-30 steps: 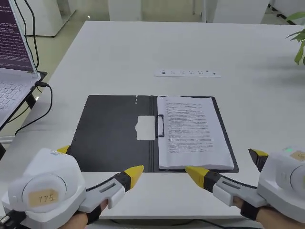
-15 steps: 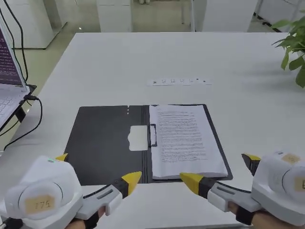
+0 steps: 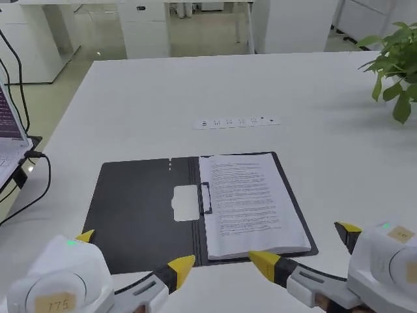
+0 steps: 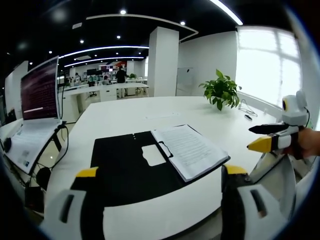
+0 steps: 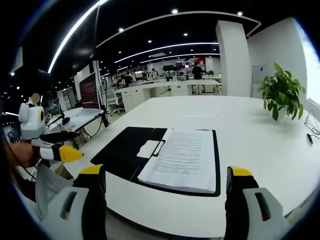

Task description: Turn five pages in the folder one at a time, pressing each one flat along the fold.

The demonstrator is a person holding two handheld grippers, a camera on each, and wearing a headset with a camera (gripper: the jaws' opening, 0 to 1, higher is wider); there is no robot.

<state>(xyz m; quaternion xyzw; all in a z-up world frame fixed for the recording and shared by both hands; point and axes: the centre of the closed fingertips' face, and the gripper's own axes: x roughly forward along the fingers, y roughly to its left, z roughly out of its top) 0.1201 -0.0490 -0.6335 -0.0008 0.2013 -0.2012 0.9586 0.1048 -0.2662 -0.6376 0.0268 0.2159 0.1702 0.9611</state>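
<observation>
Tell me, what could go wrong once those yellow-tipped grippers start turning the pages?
The pages lie flush in a stack, so the open right gripper could pinch several at once. The folder lies loose on the smooth table, so pressing along the fold might slide it.

"775" sticker (image 3: pixel 58 304) on left gripper (image 3: pixel 133 250)

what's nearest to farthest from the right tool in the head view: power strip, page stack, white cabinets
1. page stack, on the folder, just ahead of the right tool
2. power strip, mid-table beyond the folder
3. white cabinets, past the table's far edge
</observation>
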